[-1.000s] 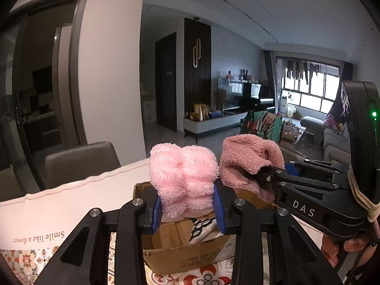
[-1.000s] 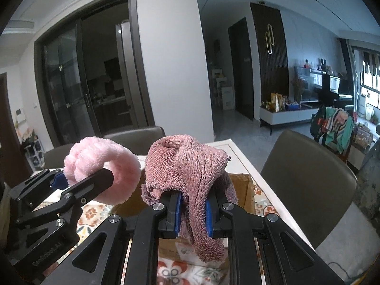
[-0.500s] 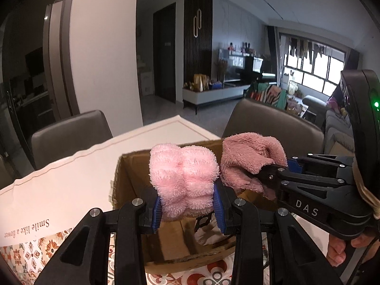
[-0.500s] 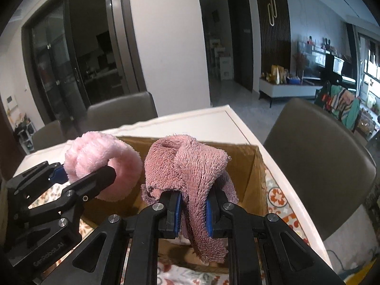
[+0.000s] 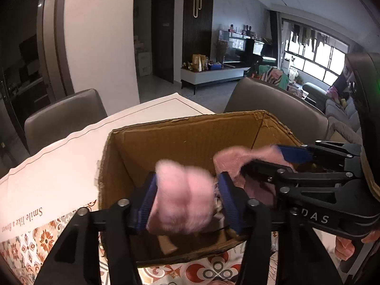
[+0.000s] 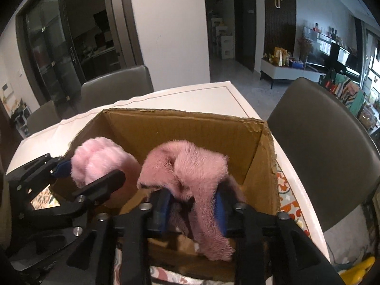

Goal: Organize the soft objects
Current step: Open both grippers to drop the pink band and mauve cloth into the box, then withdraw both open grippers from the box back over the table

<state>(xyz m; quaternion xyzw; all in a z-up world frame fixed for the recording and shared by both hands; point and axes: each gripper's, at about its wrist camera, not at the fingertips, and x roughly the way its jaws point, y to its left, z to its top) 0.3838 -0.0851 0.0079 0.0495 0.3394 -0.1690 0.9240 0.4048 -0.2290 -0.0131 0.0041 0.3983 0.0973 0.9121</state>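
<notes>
We begin with the table (image 6: 190,90), white at the far end and patterned near us, with 2 chairs drawn up behind it and 1 chair (image 6: 320,137) on the right. On it stands an open cardboard box (image 5: 190,133), and both of our tools hang over its mouth. The left gripper (image 5: 187,201) has a pale pink fluffy roll (image 5: 182,197) between its blue pads (image 5: 144,204); its jaws are opening, and the roll looks blurred, with a gap showing on its right side, so we judge that it is slipping free into the box. The right gripper (image 6: 190,206) has a darker pink fuzzy cloth (image 6: 190,166) draped over and between its fingers; its jaws are opening too, and the cloth sags down past them without being pinched. We judge the step in hand to be the drop: 2 soft things released into the box together. The next move calls for letting the jaws spread until both pieces fall clear, then lifting the tools straight up so that no fibres snag on the pads. The left wrist view shows printed words on the white sheet and a bright window on the right, and a hand at its lower right edge. The right wrist view alone shows how the cloth hangs below the fingers, and something yellow (image 6: 356,270) at the lower right corner.
</notes>
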